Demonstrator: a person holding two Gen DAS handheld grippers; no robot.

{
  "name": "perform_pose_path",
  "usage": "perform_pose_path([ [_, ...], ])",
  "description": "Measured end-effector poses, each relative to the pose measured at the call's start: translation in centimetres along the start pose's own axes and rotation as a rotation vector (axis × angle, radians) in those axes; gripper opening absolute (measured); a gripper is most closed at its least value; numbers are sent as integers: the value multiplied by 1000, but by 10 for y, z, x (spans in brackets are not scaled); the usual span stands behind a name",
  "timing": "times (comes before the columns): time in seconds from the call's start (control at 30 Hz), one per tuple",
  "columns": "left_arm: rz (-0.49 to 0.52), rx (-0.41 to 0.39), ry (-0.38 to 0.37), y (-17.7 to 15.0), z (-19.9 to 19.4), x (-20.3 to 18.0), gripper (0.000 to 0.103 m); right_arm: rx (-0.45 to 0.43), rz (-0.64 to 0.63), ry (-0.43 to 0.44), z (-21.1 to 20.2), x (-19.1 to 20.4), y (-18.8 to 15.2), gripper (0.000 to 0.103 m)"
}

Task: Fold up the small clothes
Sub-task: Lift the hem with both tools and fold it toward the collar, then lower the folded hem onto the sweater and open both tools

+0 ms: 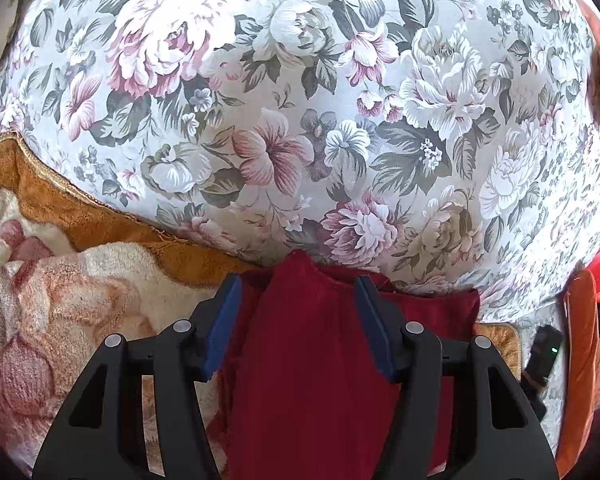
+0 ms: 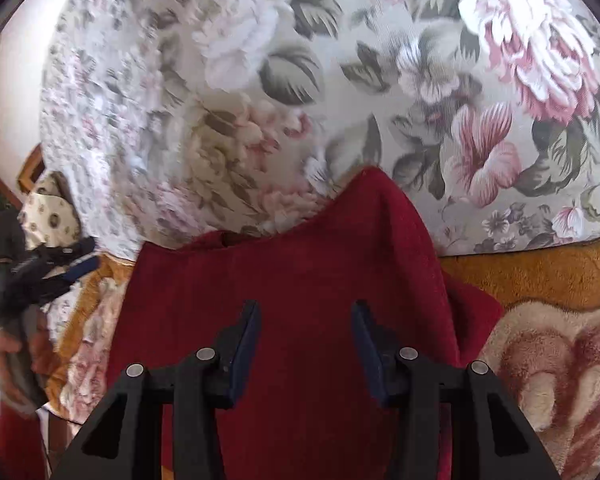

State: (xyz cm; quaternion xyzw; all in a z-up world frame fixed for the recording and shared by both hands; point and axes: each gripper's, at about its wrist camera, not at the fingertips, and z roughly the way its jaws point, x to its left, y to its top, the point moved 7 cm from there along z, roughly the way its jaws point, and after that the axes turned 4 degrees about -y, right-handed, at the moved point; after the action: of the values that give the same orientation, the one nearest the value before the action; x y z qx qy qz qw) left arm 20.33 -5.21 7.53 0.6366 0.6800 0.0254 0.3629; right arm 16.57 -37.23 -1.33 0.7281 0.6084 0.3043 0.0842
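A dark red garment [image 1: 323,344] lies on the floral sheet [image 1: 300,100] and the fleece blanket. In the left wrist view my left gripper [image 1: 298,282] is open, its blue pads [image 1: 224,320] on either side of a raised fold of the red cloth, not pinching it. In the right wrist view the same red garment [image 2: 300,272] spreads under my right gripper [image 2: 305,308], which is open with a peak of cloth rising beyond its blue pads [image 2: 246,344]. The left gripper also shows in the right wrist view [image 2: 56,264] at the left edge.
An orange and cream fleece blanket [image 1: 60,264] lies at the left in the left wrist view and at the right in the right wrist view [image 2: 551,320]. An orange object [image 1: 579,360] and a dark device with a green light [image 1: 543,352] sit at the right.
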Motion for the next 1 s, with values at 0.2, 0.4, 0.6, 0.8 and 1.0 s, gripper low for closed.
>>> perform_pose_path([
  [0.2, 82, 67, -7, -57, -24, -1, 58, -18, 55, 27, -31, -11, -17, 41],
  [0.4, 103, 150, 1, -137, -30, 8, 58, -45, 47, 19, -102, -32, -86, 44],
  [0.6, 69, 178, 13, -180, -21, 18, 58, 33, 49, 65, -89, -38, -133, 33],
  [0.8, 72, 201, 58, -185, -9, 24, 58, -27, -1, -7, -104, -35, -132, 9],
  [1.0, 49, 203, 82, -187, -2, 31, 58, 38, -30, -69, -90, -34, -144, 8],
])
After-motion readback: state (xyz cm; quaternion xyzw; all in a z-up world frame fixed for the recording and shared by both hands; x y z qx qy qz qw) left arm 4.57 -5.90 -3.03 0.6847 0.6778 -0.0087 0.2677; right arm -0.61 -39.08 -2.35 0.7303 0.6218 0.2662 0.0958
